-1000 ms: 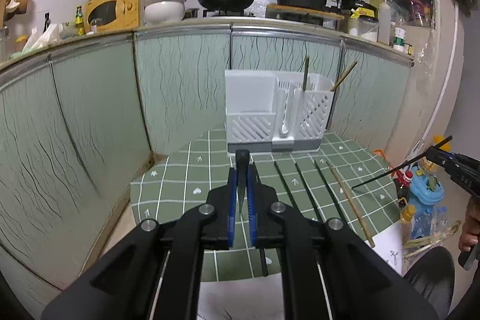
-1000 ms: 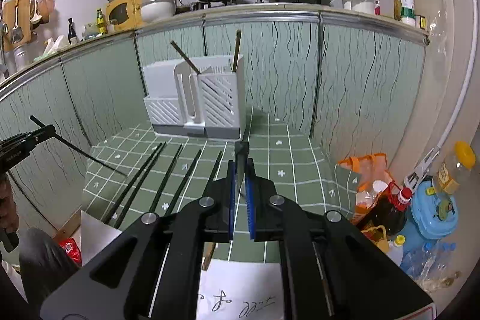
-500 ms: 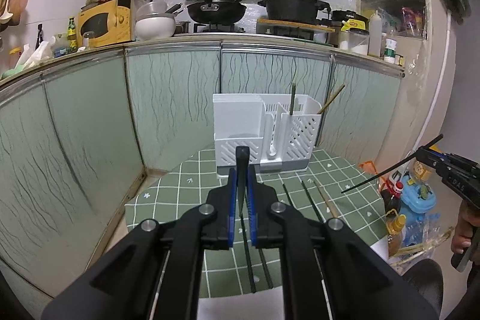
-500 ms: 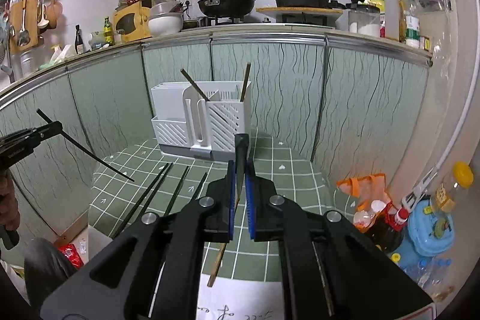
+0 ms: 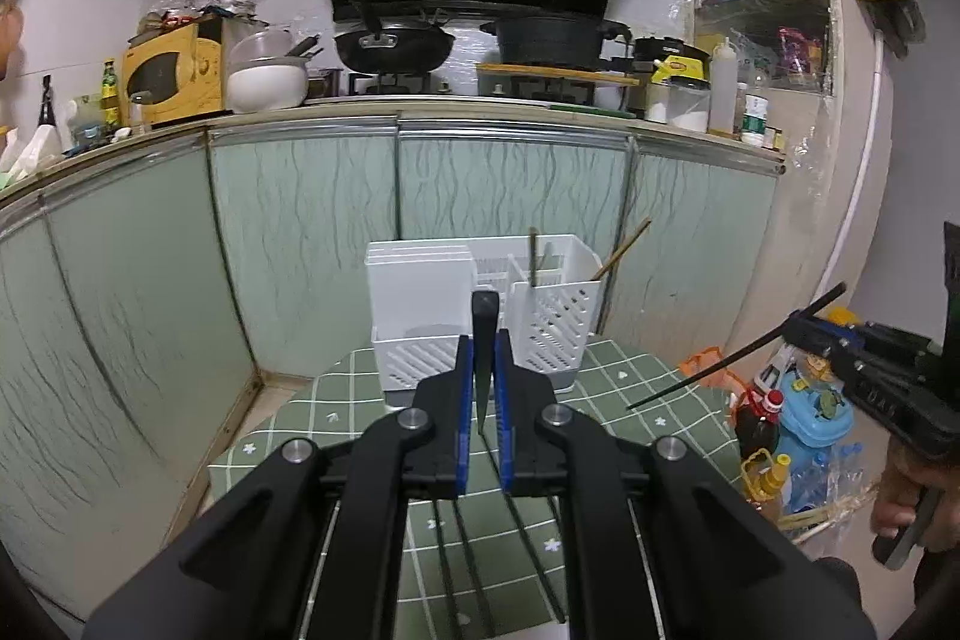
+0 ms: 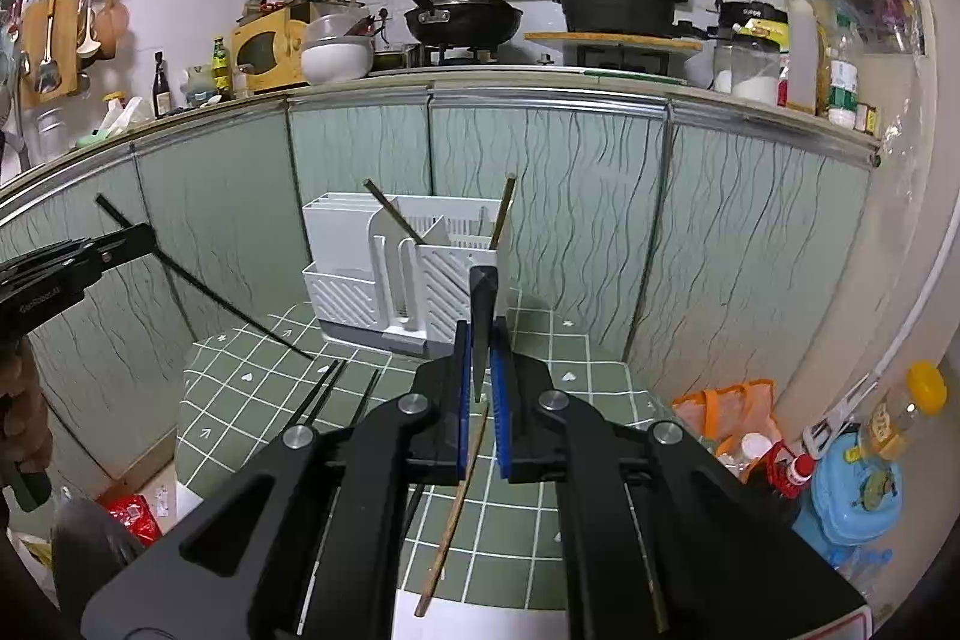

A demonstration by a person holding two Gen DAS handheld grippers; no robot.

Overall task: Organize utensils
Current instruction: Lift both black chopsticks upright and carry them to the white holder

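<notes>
A white utensil holder [image 5: 480, 316] stands at the back of a green tiled mat [image 5: 630, 388]; it also shows in the right wrist view [image 6: 408, 274]. Two wooden chopsticks [image 6: 501, 214] lean in its slotted compartment. My left gripper [image 5: 483, 358] is shut on a black chopstick [image 5: 485, 340], held above the mat. My right gripper [image 6: 480, 340] is shut on another black chopstick [image 6: 482, 316], seen from the left wrist view [image 5: 738, 358] slanting down. Several black chopsticks [image 6: 318, 400] and one wooden chopstick [image 6: 459, 508] lie on the mat.
Green cabinet doors [image 5: 300, 250] stand behind the mat, under a counter with pans [image 5: 393, 46] and a yellow microwave [image 5: 171, 70]. Bottles and a blue container [image 6: 852, 490] crowd the floor on the right. A white sheet [image 6: 480, 616] lies at the mat's near edge.
Both grippers have risen and pulled back from the mat, each still holding its black chopstick. The holder now sits lower and farther off in both views.
</notes>
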